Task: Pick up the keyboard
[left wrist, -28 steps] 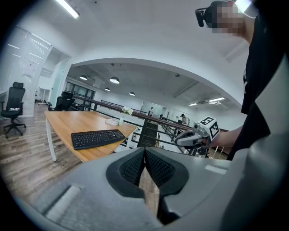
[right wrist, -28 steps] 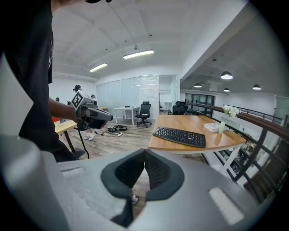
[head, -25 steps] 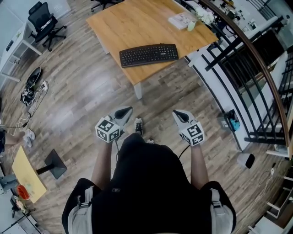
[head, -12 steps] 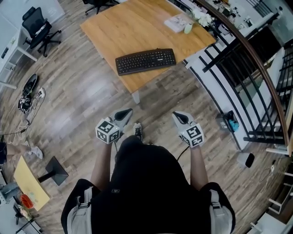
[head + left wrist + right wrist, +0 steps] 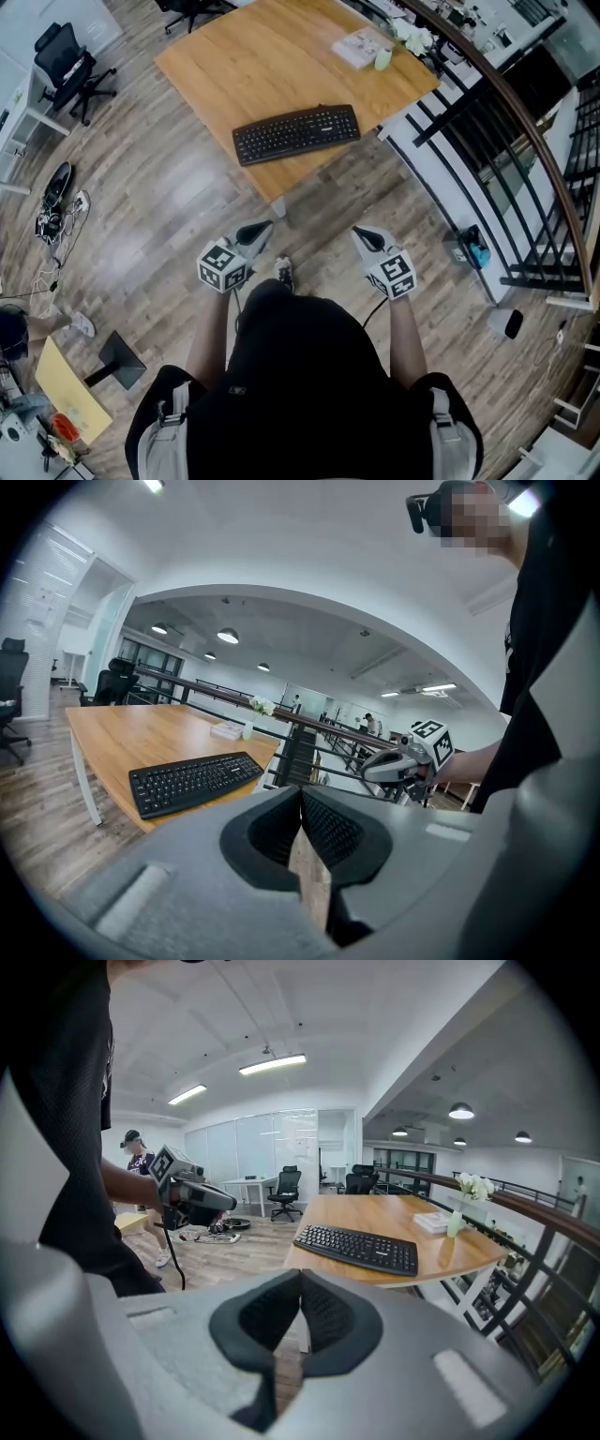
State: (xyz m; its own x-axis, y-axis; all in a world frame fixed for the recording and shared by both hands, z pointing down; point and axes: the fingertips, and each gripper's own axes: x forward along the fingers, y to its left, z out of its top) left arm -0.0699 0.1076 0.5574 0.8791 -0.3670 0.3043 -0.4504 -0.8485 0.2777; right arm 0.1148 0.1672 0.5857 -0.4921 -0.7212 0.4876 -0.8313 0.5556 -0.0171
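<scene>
Head view: keyboard (image 5: 296, 133) on wooden table (image 5: 246, 58), plank floor (image 5: 155, 220); left gripper (image 5: 261, 228), right gripper (image 5: 364, 234) fingers together.

Open-plan office. A grey-brown plank floor (image 5: 159, 225) fills most of the frame. A light wooden table (image 5: 262, 56) stands at upper centre and a black office chair (image 5: 64, 64) at upper left. A black railing (image 5: 511, 150) with a curved handrail runs down the right edge. Strip lights (image 5: 272, 1063) line the white ceiling, with glass partitions (image 5: 248, 1147) beyond.

Black keyboard (image 5: 296, 133), flat and untouched, keys up, near front edge of wooden table (image 5: 234, 56)
</scene>
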